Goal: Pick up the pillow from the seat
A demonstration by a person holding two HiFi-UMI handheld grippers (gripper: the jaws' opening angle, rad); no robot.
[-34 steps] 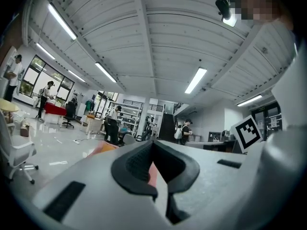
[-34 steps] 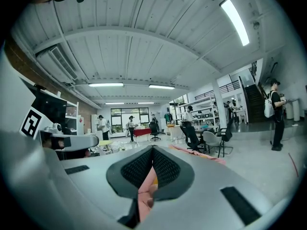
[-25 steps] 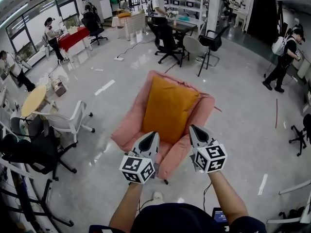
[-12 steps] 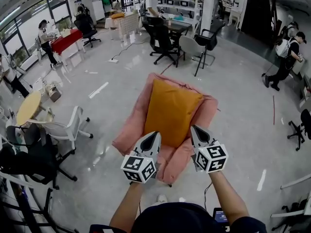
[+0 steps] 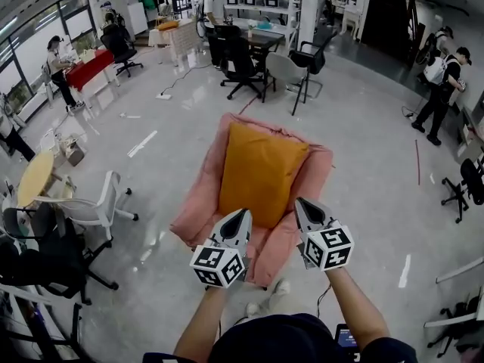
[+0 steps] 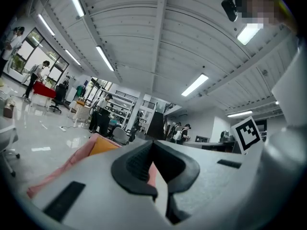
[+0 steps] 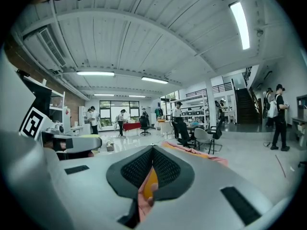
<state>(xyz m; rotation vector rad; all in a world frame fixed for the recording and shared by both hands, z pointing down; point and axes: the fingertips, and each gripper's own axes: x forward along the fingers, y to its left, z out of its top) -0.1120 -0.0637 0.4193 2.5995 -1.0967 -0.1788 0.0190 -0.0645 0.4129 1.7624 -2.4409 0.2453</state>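
No words, numbers or brand names can be read anywhere. The only signs are black-and-white square markers (image 5: 209, 259) on the left gripper (image 5: 242, 214) and right gripper (image 5: 301, 203), coded patterns rather than letters

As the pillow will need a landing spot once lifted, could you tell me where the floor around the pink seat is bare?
Bare floor lies right of the seat, out to the red line, and behind it toward the grey chair. The left side is crowded: a white chair and black chairs stand close.
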